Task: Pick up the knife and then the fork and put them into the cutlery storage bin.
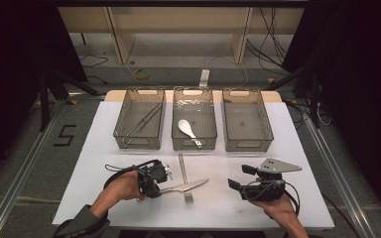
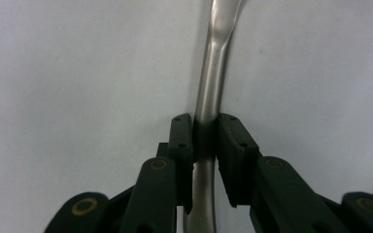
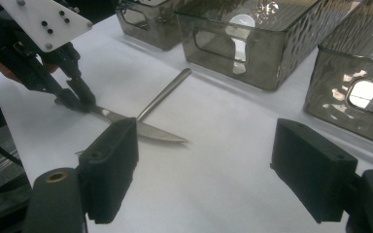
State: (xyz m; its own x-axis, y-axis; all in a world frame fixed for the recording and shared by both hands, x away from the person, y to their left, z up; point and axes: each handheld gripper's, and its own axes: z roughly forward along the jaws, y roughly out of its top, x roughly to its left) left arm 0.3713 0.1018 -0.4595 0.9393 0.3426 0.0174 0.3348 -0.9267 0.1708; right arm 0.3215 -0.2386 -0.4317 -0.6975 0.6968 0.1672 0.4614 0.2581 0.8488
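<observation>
A silver knife (image 1: 188,186) lies on the white table top (image 1: 99,163), crossing over a fork (image 1: 182,166) that points toward me. My left gripper (image 1: 158,189) is shut on the knife's handle. In the left gripper view the jaws pinch the metal handle (image 2: 209,92) from both sides, low over the table. The right gripper view has the left gripper (image 3: 77,99) holding the knife (image 3: 148,130) over the fork handle (image 3: 167,92). My right gripper (image 1: 241,177) rests to the right of the cutlery. It (image 3: 213,170) is open wide with nothing between its pads.
Three smoky clear bins stand in a row at the back. The left bin (image 1: 139,144) holds chopsticks (image 1: 144,123), the middle bin (image 1: 194,145) a white spoon (image 1: 186,128), and the right bin (image 1: 248,145) holds nothing visible. Bare table top lies between the grippers.
</observation>
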